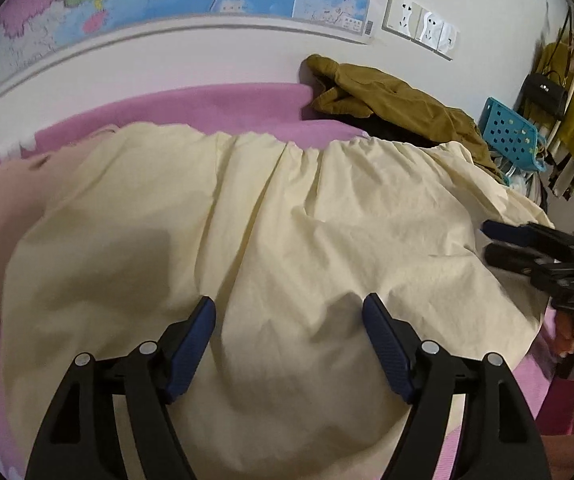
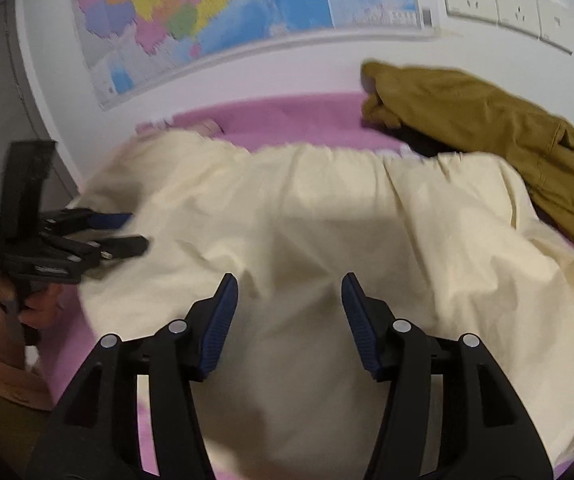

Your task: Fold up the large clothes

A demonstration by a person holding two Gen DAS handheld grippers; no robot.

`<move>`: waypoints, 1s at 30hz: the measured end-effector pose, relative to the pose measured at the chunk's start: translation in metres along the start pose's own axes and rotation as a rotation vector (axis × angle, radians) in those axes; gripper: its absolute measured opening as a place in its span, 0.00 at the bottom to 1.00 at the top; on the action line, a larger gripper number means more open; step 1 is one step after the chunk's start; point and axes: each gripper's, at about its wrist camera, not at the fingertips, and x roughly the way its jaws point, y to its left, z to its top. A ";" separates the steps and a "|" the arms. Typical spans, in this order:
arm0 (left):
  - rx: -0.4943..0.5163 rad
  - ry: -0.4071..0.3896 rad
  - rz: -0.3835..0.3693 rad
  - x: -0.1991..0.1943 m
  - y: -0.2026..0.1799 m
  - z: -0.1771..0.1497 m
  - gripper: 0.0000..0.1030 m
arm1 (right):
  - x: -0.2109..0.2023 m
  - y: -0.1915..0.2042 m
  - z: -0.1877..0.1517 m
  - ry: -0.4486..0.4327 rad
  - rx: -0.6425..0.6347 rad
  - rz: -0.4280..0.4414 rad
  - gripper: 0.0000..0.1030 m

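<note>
Cloth, a large cream garment (image 1: 287, 220), is lying rumpled across the pink bed (image 1: 227, 108), filling the middle of both views. I am holding my left claw (image 1: 289, 312) spread wide above its near part, nothing between the pads. My right claw (image 2: 289, 292) is hovering likewise, parted and empty. At two o'clock a mustard jacket (image 2: 467, 120) is lying by the wall, beneath a map (image 2: 207, 12).
</note>
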 end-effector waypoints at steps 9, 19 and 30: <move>0.040 -0.022 0.002 -0.004 -0.016 -0.003 0.71 | 0.024 0.032 -0.005 0.058 -0.096 0.035 0.52; -0.071 -0.058 -0.024 -0.023 0.021 -0.010 0.74 | 0.004 0.035 -0.003 -0.001 -0.064 0.066 0.54; -0.175 -0.085 -0.014 -0.046 0.079 -0.043 0.67 | 0.033 0.058 -0.014 0.062 -0.136 0.163 0.55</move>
